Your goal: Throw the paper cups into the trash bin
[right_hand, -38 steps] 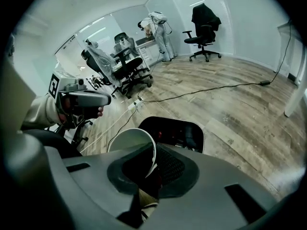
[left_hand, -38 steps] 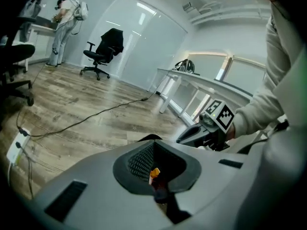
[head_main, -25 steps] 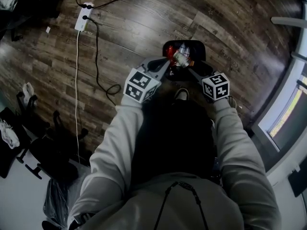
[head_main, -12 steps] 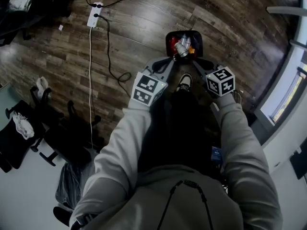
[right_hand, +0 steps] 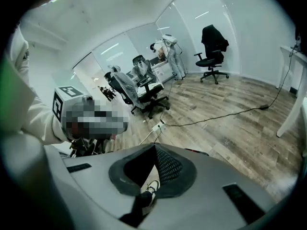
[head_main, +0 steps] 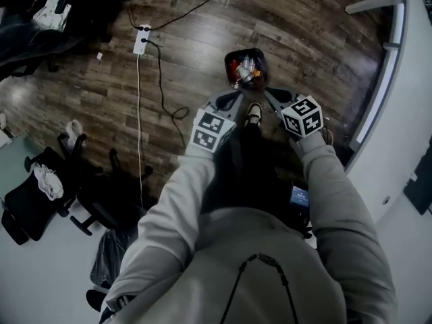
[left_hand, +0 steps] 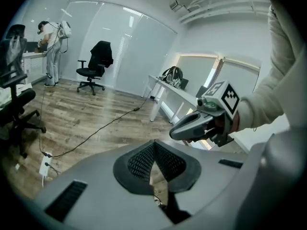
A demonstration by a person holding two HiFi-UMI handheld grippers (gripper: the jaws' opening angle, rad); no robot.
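Observation:
The dark trash bin (head_main: 259, 55) stands on the wood floor far below me, with paper cups (head_main: 246, 73) and some red and orange rubbish lying inside. My left gripper (head_main: 237, 94) and right gripper (head_main: 266, 92) hang side by side high above the bin's near rim, both pointing down at it. In the left gripper view the left gripper (left_hand: 153, 143) has its ribbed pads together with nothing between them. The right gripper (right_hand: 154, 146) has just closed its jaws, also on nothing.
My shoe (head_main: 254, 113) is on the floor just short of the bin. A white power strip (head_main: 142, 39) and its cables run across the floor to the left. Office chairs (head_main: 88, 201) stand at the lower left, a white desk edge (head_main: 378, 86) at the right.
Both grippers have lifted up and away from the bin, which now looks smaller and farther below. More of the floor and chairs has come into view.

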